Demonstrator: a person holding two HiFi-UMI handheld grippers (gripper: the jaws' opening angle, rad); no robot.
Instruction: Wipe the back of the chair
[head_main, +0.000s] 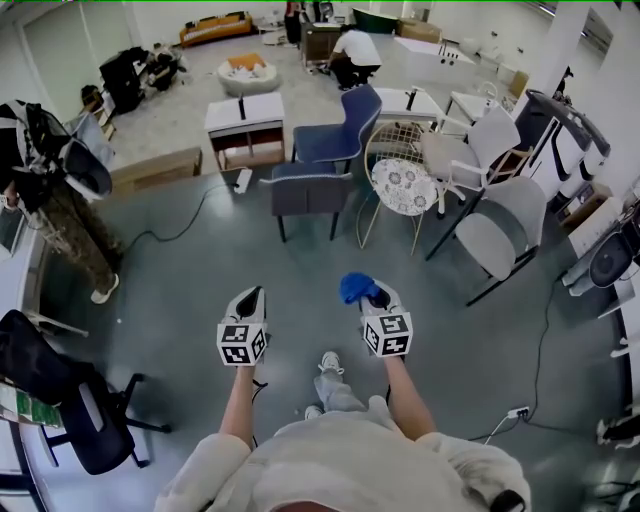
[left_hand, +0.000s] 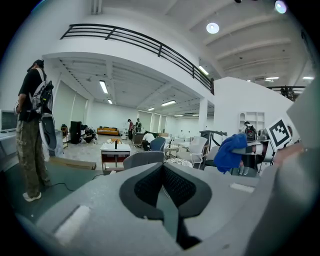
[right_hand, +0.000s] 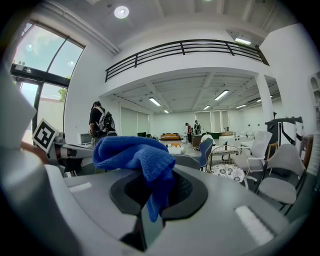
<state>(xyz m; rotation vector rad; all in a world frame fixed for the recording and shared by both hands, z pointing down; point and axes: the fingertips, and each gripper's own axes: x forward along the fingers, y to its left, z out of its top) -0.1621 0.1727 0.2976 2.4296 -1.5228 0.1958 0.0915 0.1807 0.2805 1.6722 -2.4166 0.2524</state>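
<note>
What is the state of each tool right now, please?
Left tool: closed, with nothing between its jaws.
Right tool: closed on the blue cloth.

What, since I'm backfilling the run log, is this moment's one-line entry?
left tongs: shut, empty | right tongs: shut on blue cloth | grey chair: ahead, untouched

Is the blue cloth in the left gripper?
No, the blue cloth is pinched in the right gripper, and the left gripper is shut with nothing in it.
</note>
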